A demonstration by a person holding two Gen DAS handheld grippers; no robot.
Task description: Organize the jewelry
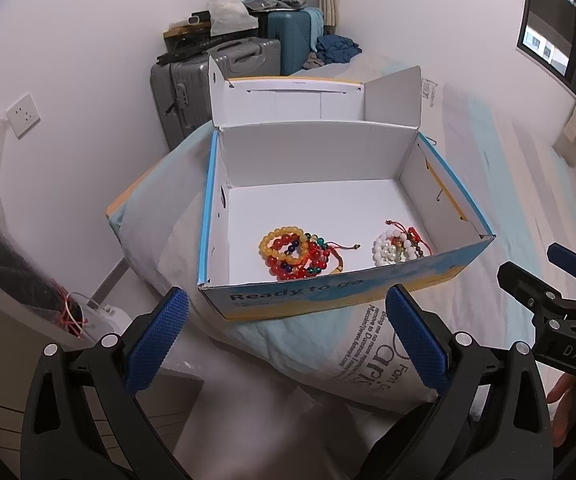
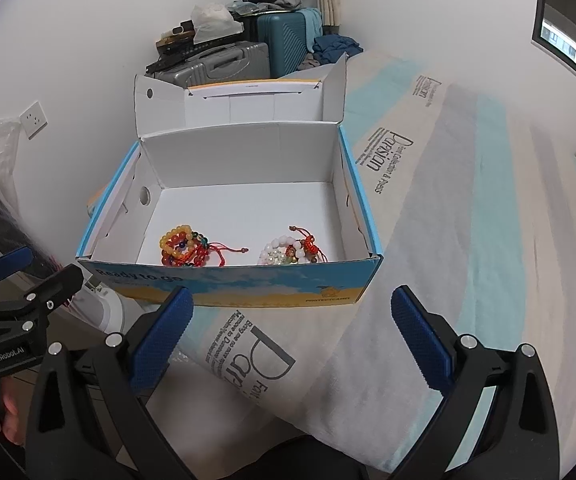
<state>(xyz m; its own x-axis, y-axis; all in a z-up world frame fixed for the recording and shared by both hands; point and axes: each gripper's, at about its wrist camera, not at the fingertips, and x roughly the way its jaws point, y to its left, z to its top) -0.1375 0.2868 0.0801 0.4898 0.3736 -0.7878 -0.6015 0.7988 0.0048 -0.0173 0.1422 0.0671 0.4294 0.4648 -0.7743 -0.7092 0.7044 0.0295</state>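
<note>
Two heaps of coloured bead bracelets lie inside the open white-lined blue cardboard box at 12 o'clock. Left gripper and right gripper hover before it, jaws apart, empty, above the pale striped bed; grey hard-shell suitcase beyond.

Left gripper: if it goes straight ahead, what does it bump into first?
Probably the box's near wall: the open left gripper points at it, low. Depth is unclear, so it might clear the rim.
</note>
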